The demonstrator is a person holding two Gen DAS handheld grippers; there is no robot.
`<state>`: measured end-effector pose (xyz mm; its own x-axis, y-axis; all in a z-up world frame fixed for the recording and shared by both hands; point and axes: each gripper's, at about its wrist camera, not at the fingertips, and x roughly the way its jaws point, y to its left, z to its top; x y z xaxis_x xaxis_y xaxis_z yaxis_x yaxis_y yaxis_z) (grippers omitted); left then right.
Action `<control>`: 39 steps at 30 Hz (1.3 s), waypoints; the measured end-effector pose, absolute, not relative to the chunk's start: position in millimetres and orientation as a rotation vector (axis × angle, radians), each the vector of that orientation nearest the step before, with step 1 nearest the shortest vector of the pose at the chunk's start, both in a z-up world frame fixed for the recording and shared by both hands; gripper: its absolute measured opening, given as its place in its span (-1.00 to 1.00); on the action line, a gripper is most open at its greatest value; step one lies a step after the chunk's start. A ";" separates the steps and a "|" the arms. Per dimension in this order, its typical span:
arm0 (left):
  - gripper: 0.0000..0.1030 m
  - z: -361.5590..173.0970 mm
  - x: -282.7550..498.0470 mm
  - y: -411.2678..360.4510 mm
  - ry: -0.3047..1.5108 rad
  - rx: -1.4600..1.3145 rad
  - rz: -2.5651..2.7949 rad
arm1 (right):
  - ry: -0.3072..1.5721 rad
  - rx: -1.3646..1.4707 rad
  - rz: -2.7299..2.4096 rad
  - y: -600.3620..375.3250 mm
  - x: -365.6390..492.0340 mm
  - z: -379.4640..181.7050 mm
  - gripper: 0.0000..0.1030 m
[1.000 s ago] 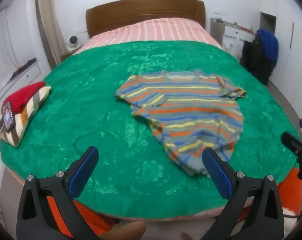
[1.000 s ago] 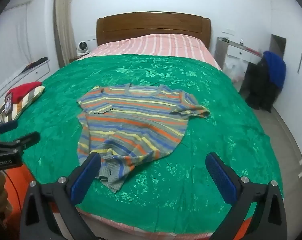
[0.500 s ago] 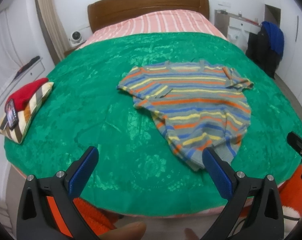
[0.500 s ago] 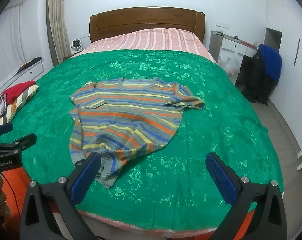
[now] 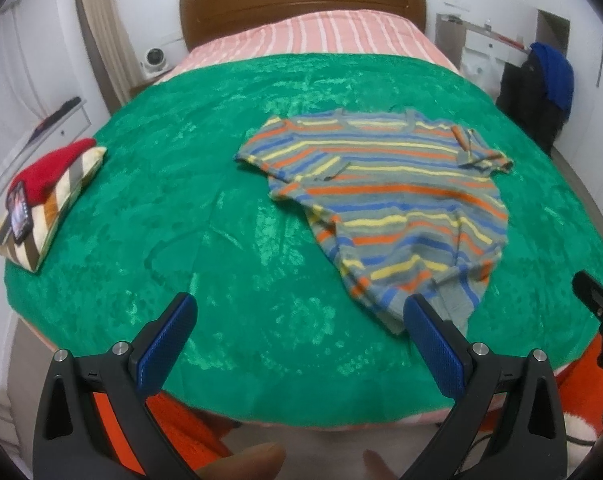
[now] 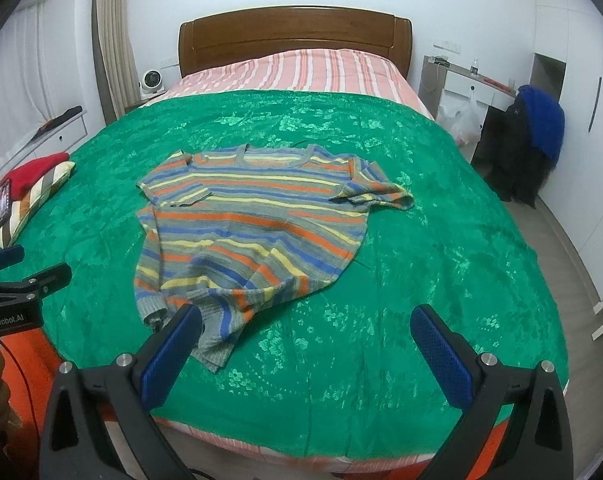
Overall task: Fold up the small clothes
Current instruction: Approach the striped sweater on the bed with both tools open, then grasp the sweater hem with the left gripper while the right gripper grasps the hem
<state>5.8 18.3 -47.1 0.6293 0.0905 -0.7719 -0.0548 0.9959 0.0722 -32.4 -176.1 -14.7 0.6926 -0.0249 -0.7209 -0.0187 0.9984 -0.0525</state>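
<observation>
Green blanket covers most of the bed, creased, glossy, patterned. Pink striped sheet shows beyond it, up to the wooden headboard. Striped pillow lies at the blanket's left edge; a red cloth rests on top of it and a phone leans against its near end. Small white fan stands left of the headboard, beside the curtain. White shelf on the left wall carries a dark item. White desk stands to the right; a plastic bag hangs beneath it. Blue garment drapes over dark clothing beside the desk.
</observation>
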 end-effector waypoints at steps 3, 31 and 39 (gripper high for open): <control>0.99 -47.1 3.5 17.0 0.884 0.044 0.071 | 0.817 -0.056 0.001 -175.3 -31.3 -18.5 0.99; 0.99 -60.7 4.5 30.8 0.914 -0.016 0.051 | 0.828 -0.043 0.007 -175.9 -32.5 -22.4 0.99; 0.92 -106.5 49.3 20.1 1.013 -0.130 -0.219 | 0.942 0.225 0.192 -199.9 5.6 -68.2 0.99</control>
<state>49.3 20.1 -106.5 0.5098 -0.2417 -0.8257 0.1215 0.9703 -0.2091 5.6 -199.9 -68.2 0.5743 0.2602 -0.7762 -0.0645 0.9596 0.2739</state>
